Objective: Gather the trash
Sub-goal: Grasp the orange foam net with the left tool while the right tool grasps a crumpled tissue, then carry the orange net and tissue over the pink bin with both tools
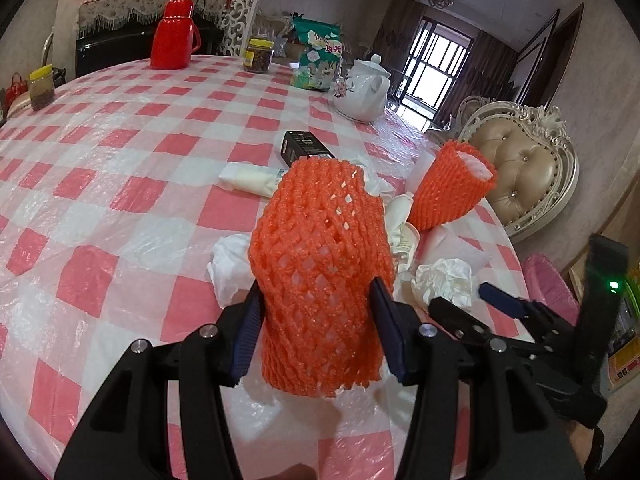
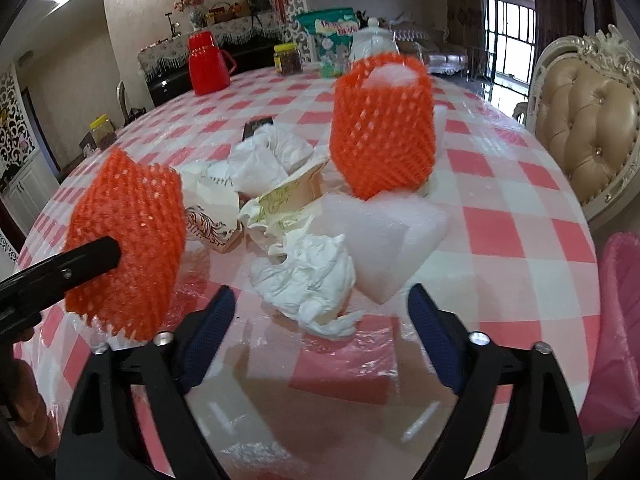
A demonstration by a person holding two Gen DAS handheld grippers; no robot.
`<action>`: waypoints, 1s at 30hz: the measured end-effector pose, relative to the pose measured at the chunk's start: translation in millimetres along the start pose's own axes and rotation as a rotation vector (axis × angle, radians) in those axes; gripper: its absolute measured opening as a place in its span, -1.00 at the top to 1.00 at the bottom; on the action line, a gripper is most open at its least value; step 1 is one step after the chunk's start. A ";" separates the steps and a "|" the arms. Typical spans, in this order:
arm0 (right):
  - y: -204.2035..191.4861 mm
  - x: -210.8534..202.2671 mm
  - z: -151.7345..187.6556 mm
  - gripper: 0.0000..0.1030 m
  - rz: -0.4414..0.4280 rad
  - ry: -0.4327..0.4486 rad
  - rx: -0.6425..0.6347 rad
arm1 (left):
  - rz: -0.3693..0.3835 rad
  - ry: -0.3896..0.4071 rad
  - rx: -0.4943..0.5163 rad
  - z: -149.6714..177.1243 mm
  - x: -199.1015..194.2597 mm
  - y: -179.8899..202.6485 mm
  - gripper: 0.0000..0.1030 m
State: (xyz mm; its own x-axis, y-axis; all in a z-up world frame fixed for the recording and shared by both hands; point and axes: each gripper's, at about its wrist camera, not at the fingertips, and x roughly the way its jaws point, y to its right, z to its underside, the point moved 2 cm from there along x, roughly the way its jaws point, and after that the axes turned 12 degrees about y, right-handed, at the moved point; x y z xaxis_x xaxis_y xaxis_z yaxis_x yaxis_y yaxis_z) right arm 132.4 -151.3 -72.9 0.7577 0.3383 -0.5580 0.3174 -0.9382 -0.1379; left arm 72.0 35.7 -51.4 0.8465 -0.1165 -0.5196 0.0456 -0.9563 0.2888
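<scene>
We hold one orange foam net sleeve (image 1: pixel 320 276) clamped in our left gripper (image 1: pixel 316 328), lifted off the pink checked table (image 1: pixel 120 152). Our right gripper (image 2: pixel 320 332) hangs empty, jaws apart, over crumpled white tissue (image 2: pixel 308 280). A second orange net sleeve (image 2: pixel 382 128), cups and wrappers remain; collecting looks barely begun.

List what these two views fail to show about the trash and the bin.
- Pink bin: cut off by the right edge in the right wrist view; contents unseen.
- Black box: near end hidden behind the held sleeve in the left wrist view.
- Second sleeve: blurred in the right wrist view; white filling unidentifiable.
</scene>
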 end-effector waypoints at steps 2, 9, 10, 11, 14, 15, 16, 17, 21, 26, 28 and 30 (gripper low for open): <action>-0.9 5.6 0.8 -0.30 -0.009 -0.021 0.018 | 0.002 0.000 -0.003 0.7 -1.8 -2.2 0.01; -1.0 12.3 0.9 0.37 -0.047 -0.049 0.051 | -0.006 0.002 -0.009 1.0 -4.4 -7.1 0.01; -1.6 11.1 1.0 0.40 -0.056 -0.049 0.051 | -0.007 0.002 -0.009 1.2 -5.0 -7.0 0.01; -1.7 9.8 1.1 0.41 -0.060 -0.047 0.049 | -0.009 0.002 -0.009 1.4 -5.5 -6.8 0.01; -3.8 4.3 1.1 0.42 -0.077 -0.040 0.042 | -0.010 0.003 -0.007 2.0 -6.9 -5.3 0.01; -4.4 1.5 1.2 0.42 -0.081 -0.035 0.038 | -0.011 0.004 -0.004 2.1 -8.2 -3.8 0.01; -4.8 -1.5 1.4 0.42 -0.086 -0.030 0.036 | -0.011 0.007 0.000 2.0 -9.9 -1.9 0.01; -4.6 -5.5 0.9 0.42 -0.090 -0.022 0.034 | -0.012 0.009 0.003 2.2 -11.6 0.2 0.01; 0.6 -22.7 -2.8 0.42 -0.090 0.015 0.030 | -0.016 0.026 0.022 -0.9 -19.2 13.0 0.01; 17.4 -47.6 -7.5 0.42 -0.071 0.070 0.037 | -0.003 0.047 0.052 -6.7 -26.3 36.4 0.01; 28.3 -55.7 -10.4 0.42 -0.054 0.089 0.043 | 0.007 0.053 0.068 -9.1 -27.8 49.2 0.01; 42.7 -64.4 -12.7 0.42 -0.033 0.108 0.052 | 0.024 0.061 0.083 -12.3 -28.0 64.4 0.01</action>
State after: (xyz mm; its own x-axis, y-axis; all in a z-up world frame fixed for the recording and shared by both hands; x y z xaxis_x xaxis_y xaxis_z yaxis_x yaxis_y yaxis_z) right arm 104.5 -212.2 -32.5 0.8053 0.3721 -0.4615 0.3149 -0.9281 -0.1988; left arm 57.7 -19.3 -8.4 0.8776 -0.1254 -0.4627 -0.0167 -0.9726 0.2320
